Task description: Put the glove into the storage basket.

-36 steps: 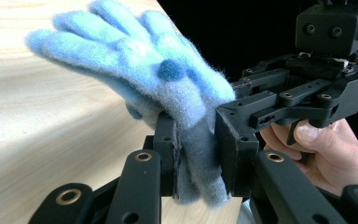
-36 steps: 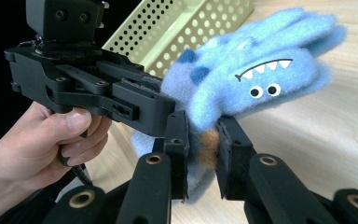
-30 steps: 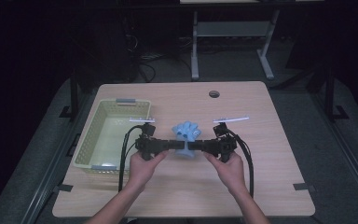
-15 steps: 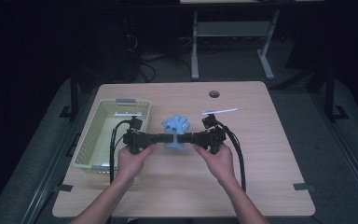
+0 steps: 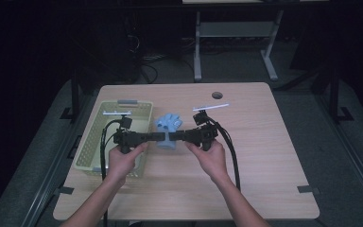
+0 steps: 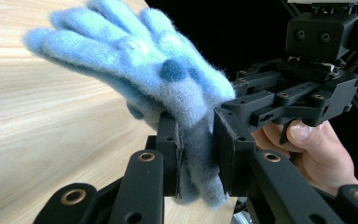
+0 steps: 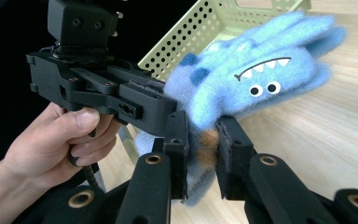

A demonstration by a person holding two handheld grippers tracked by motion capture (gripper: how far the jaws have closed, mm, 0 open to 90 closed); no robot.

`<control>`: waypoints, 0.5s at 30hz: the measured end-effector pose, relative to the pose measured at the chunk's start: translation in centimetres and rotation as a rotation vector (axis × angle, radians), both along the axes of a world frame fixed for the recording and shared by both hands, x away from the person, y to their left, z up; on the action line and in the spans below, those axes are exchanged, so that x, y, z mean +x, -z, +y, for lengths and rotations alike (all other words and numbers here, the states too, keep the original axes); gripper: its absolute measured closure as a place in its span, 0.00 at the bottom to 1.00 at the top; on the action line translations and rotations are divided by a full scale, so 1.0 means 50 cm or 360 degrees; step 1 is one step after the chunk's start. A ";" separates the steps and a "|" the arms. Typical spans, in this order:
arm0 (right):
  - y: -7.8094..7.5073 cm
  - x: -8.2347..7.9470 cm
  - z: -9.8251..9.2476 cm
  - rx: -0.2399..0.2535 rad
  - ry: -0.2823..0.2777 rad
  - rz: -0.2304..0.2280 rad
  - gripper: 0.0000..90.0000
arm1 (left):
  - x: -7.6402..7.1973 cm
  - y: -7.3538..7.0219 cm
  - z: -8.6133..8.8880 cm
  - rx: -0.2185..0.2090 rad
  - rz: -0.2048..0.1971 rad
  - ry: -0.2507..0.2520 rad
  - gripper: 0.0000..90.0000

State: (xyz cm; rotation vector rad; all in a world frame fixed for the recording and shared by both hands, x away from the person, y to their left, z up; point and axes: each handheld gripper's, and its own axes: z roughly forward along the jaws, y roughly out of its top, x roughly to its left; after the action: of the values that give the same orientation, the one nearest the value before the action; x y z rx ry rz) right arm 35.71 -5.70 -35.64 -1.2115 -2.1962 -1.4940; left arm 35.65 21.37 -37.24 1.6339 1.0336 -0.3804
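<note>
Left gripper [image 6: 196, 154]: jaws pinching the grey cuff of the blue glove [image 6: 140, 60]; fingers of the glove fan up and away
Right gripper [image 7: 203, 149]: jaws clamped on the same cuff from the opposite side — both point at each other in the high view
Blue glove [image 5: 169, 126]: fuzzy, with eyes and a toothed mouth stitched on; held between the two grippers, above the table, just right of the basket
Basket [image 5: 94, 137]: pale green, perforated; at the table's left
Table [image 5: 264, 156]: light wood; a white strip [image 5: 211, 107] lies behind the right gripper

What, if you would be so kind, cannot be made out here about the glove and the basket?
- Blue glove cuff: hidden between the left gripper jaws in the left gripper view.
- Basket inside: partly covered by the left hand in the high view.
- Basket: cut off by the top edge, right gripper view.
</note>
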 end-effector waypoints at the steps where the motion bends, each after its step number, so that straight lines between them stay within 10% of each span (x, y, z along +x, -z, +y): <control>1: -0.001 0.002 0.004 0.0002 -0.0003 -0.0004 0.84 | 0.001 0.000 0.005 -0.0002 -0.0006 0.0002 0.80; 15: 0.004 0.019 0.049 0.0003 -0.0043 0.0022 0.84 | 0.006 0.005 0.050 0.0006 0.0021 -0.0023 0.81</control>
State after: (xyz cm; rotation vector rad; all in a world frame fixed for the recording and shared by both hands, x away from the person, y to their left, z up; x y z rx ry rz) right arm 36.64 -3.25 -35.82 -1.1830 -2.1927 -1.4727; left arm 35.97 23.86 -37.46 1.6282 1.0563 -0.3802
